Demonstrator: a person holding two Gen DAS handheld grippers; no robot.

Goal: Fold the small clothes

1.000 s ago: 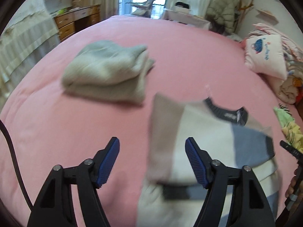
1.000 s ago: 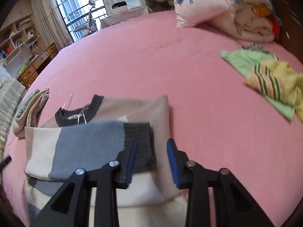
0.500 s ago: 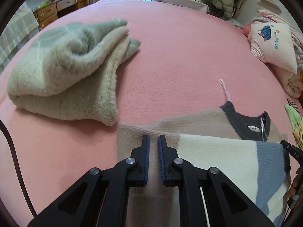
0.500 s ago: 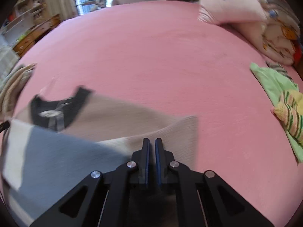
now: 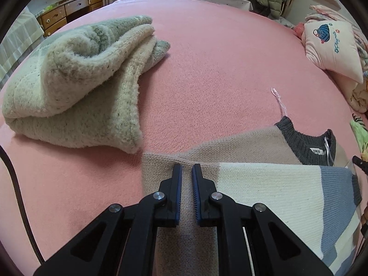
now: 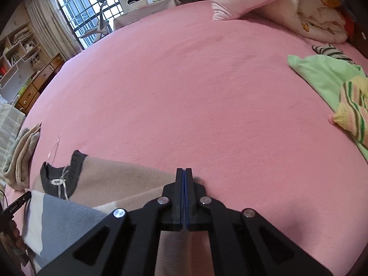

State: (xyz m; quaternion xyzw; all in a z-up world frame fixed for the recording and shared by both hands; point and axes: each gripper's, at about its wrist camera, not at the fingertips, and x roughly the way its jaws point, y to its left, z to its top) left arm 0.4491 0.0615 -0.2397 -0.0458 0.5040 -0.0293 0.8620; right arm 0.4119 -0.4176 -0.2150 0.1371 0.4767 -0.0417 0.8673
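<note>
A small sweater in tan, cream, blue and dark grey lay on the pink bed, near the front edge of both views; its dark grey collar pointed away toward the far side of the bed, with a white tag inside it; a cream and blue sleeve lay folded across the body.

The left gripper was clenched on the tan knit at the sweater's left top corner, with a strip of the cloth showing between its blue pads; the right gripper was squeezed tight at the sweater's other top corner, and the tan cloth ran in under its tips, so it seemed to pinch that edge.

A fluffy green-and-cream sweater sat folded on the bed just beside the small one, on the left; a pink pillow with a blue picture lay far off at the right; a light green cloth and a striped yellow knit lay well apart on the right side of the bed.
</note>
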